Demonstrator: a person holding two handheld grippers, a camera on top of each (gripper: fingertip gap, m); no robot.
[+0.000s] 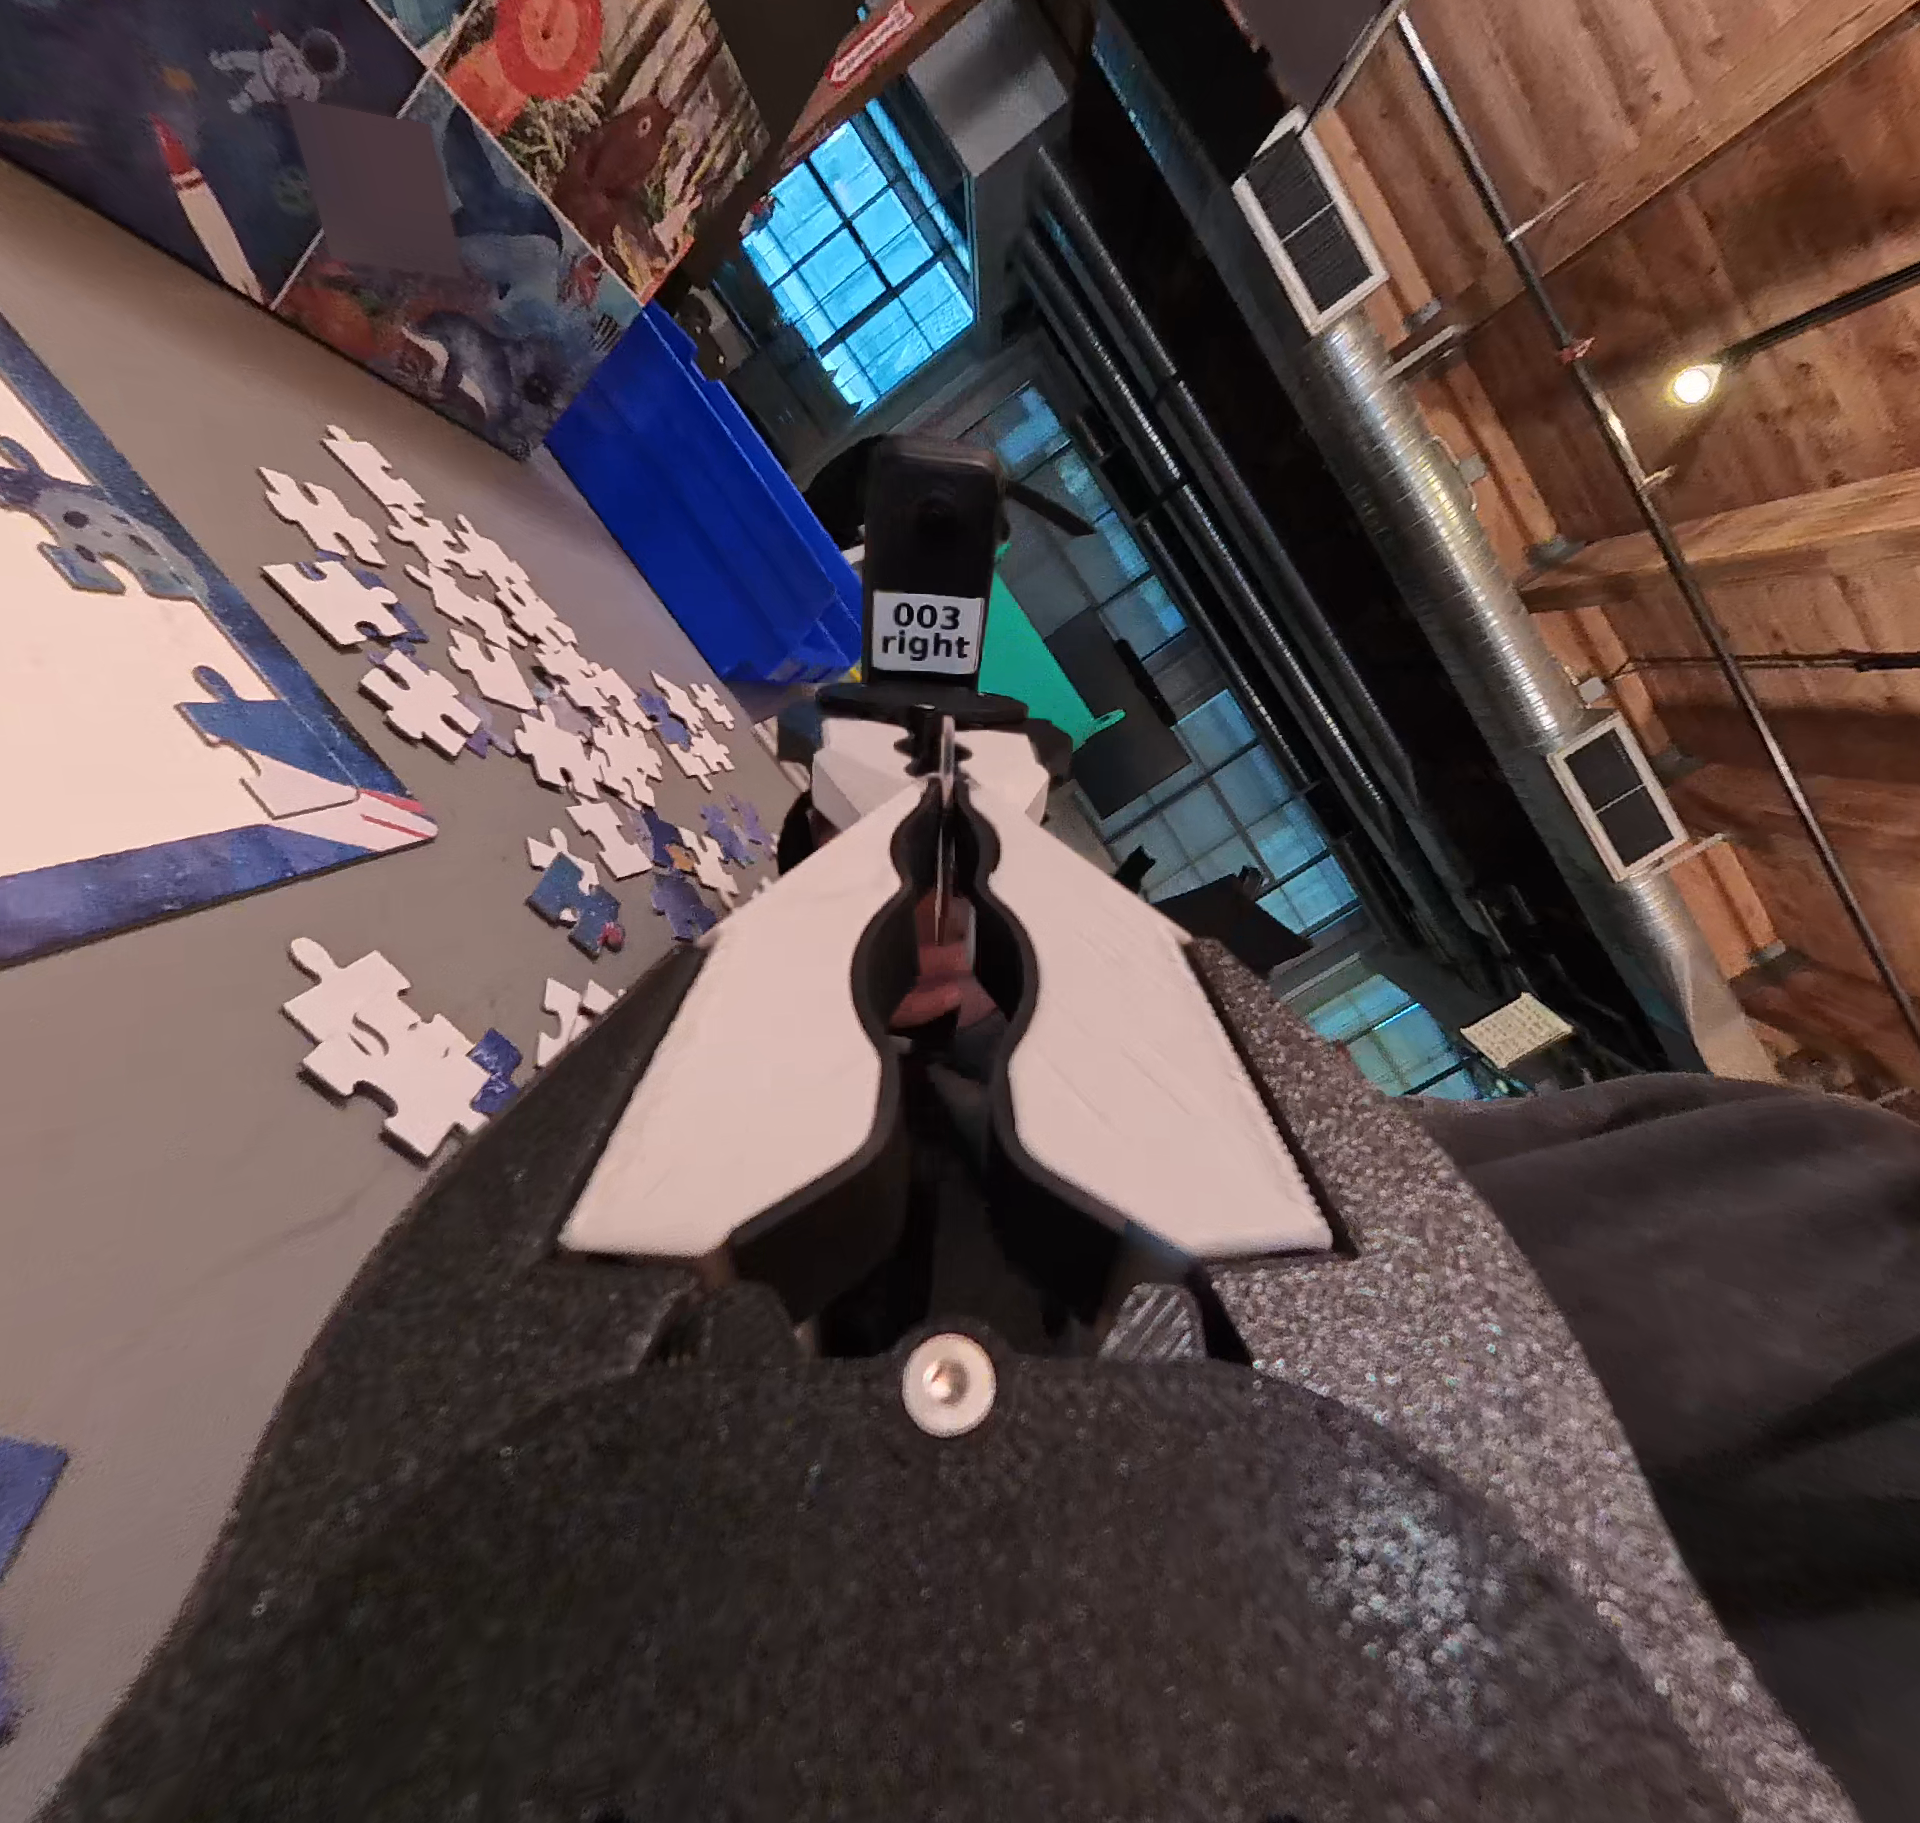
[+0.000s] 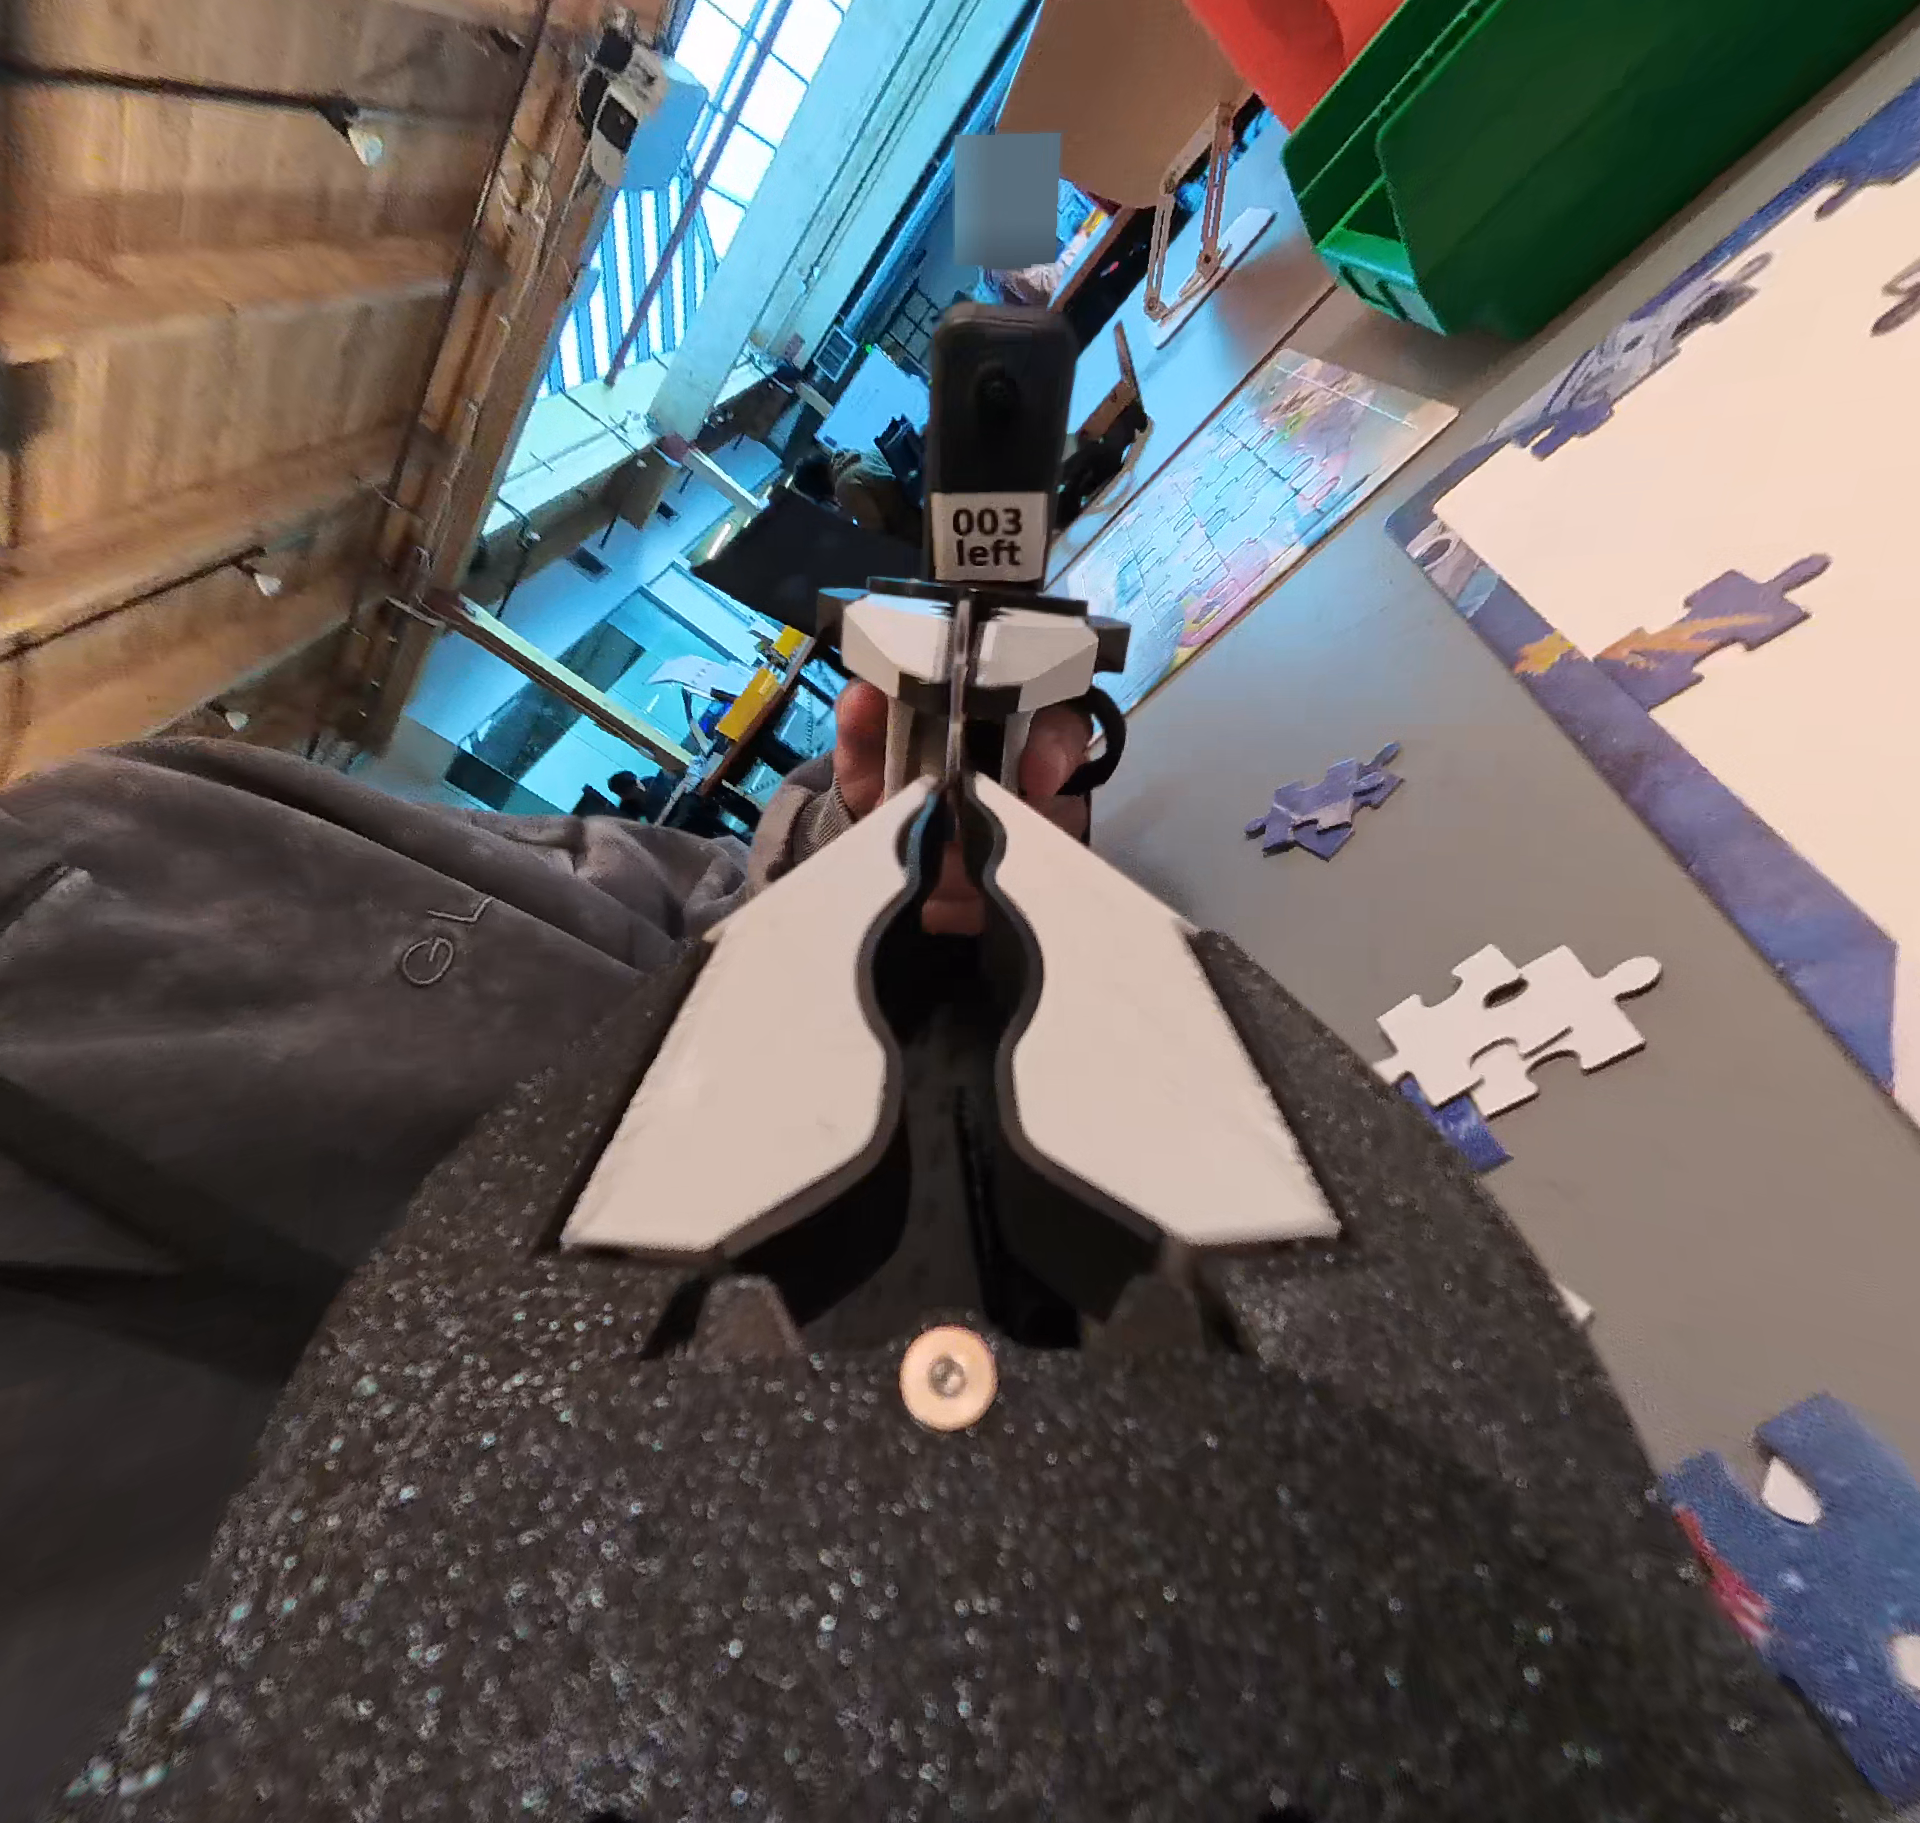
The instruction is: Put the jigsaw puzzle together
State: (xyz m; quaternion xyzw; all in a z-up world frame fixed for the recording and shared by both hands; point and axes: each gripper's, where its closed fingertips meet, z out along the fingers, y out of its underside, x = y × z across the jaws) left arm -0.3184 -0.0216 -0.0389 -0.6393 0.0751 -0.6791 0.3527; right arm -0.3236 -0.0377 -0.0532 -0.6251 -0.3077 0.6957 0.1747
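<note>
The two grippers face each other tip to tip above the grey table. A thin jigsaw piece (image 1: 941, 890) stands edge-on between them and also shows in the right wrist view (image 2: 958, 724). My left gripper (image 1: 940, 809) is shut on it. My right gripper (image 2: 951, 799) is shut on the same piece from the other side. The right gripper (image 1: 935, 771) shows in the left wrist view, and the left gripper (image 2: 961, 646) shows in the right wrist view. The blue-framed puzzle board (image 1: 312, 734) is mostly bare white, with a few pieces set along its edges (image 2: 1714, 838).
A pile of loose pieces (image 1: 520, 651), many face down, lies beside the board. Joined white pieces (image 2: 1517, 1025) and a blue piece (image 2: 1325, 802) lie on the table. A blue bin (image 1: 707, 526), the picture box (image 1: 364, 163), green bins (image 2: 1610, 132) and another puzzle (image 2: 1247, 506) stand around. My left and right fingertips are right by each other.
</note>
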